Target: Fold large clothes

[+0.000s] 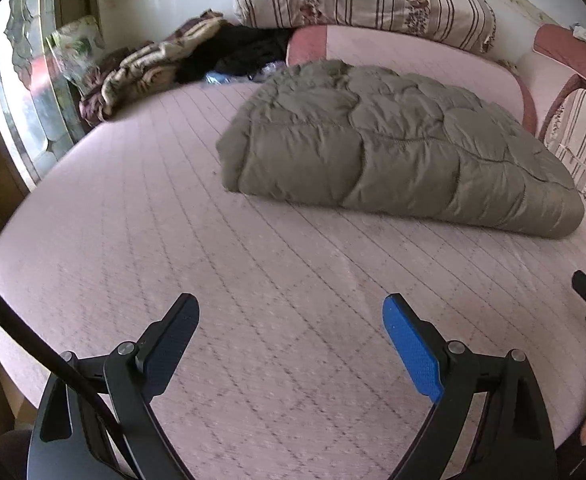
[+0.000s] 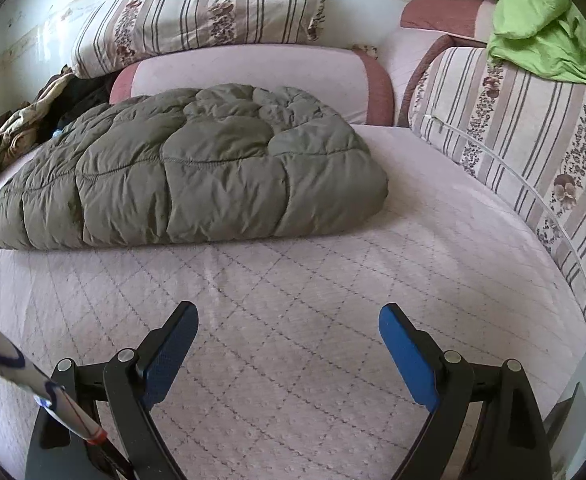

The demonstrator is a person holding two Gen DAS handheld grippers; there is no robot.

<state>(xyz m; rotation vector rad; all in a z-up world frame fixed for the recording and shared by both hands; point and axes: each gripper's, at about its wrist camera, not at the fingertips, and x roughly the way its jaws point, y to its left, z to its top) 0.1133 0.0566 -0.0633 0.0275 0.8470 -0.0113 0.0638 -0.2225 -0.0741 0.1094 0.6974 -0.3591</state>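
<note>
Left wrist view showed the left gripper [image 1: 291, 312] spread wide, holding nothing. Ahead of it, well apart, the puffy green coat [image 1: 397, 148] lay folded on the pink bed [image 1: 133, 208]. The right gripper [image 2: 289, 322] was spread wide too, with the coat [image 2: 197, 168] ahead.

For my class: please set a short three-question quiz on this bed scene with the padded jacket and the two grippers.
1. True or false: the left gripper holds the olive padded jacket.
2. What lies on the striped cushion at the right? A) green cloth B) red towel C) a book
3. Fill in: the jacket rests on the pink quilted ____.

Key
1. False: both the left and the right gripper have open jaws, short of the jacket.
2. A, the green cloth.
3. Bedcover.
</note>
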